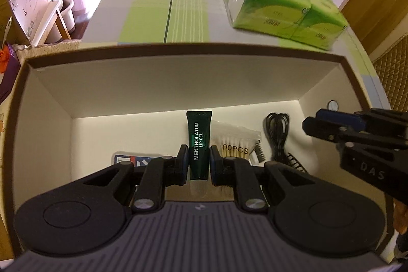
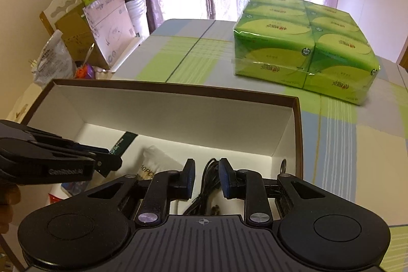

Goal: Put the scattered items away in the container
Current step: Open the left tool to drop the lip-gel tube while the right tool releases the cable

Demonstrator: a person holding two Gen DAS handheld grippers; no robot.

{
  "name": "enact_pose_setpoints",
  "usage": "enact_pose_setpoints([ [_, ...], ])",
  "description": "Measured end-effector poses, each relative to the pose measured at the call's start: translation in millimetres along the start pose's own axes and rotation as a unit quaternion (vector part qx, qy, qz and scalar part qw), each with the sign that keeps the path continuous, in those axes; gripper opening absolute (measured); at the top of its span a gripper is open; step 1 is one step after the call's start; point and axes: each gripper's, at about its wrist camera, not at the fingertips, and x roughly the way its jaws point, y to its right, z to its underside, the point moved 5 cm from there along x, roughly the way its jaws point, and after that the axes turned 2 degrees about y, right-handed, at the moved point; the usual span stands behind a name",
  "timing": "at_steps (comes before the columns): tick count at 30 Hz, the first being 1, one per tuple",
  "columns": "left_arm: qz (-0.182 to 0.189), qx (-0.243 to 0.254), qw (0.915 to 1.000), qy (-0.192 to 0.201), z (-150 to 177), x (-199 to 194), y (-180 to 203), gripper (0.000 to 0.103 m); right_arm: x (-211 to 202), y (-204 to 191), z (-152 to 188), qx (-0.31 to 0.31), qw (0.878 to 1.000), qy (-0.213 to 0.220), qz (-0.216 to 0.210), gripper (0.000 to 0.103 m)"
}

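Observation:
A brown-rimmed open box (image 1: 178, 52) with white walls sits in front of me. My left gripper (image 1: 198, 157) hangs over it, shut on a dark green lip gel tube (image 1: 198, 139) that points away from me. On the box floor lie a bag of cotton swabs (image 1: 234, 142), a coiled black cable (image 1: 276, 134), a black comb (image 1: 293, 159) and a blue, red and white item (image 1: 127, 159). My right gripper (image 2: 207, 175) hovers open above the cable (image 2: 204, 195), holding nothing. It shows at the right of the left wrist view (image 1: 315, 120).
A large green multipack of tissues (image 2: 306, 52) stands on the checked tablecloth (image 2: 193, 55) behind the box. Cardboard boxes, bags and buckets (image 2: 76, 37) crowd the floor to the table's left. A small round metal thing (image 2: 283, 165) rests against the box's right wall.

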Motion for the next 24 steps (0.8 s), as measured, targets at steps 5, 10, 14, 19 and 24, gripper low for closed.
enact_pose_setpoints([
  [5, -0.003, 0.002, 0.9999, -0.010, 1.2, 11.9, -1.4, 0.013, -1.0, 2.3, -0.3, -0.006, 1.000, -0.002, 0.003, 0.016],
  [10, -0.002, 0.003, 0.9999, -0.016, 2.2, 18.7, -1.2, 0.013, -1.7, 2.2, 0.1, -0.007, 1.000, -0.004, 0.006, 0.016],
  [14, -0.005, 0.008, 0.9998, -0.018, 1.6, 21.5, 1.9, 0.013, -0.4, 0.5, 1.4, -0.007, 1.000, -0.007, 0.004, 0.016],
  [19, -0.010, 0.009, 0.9998, -0.016, -0.1, 20.2, 3.4, 0.021, 0.1, 0.4, 3.5, -0.014, 1.000, -0.010, 0.006, 0.017],
  [24, -0.012, 0.009, 0.9999, -0.004, -1.3, 5.8, 3.4, 0.039, -5.7, -0.7, 5.1, -0.020, 1.000, -0.006, -0.002, 0.035],
])
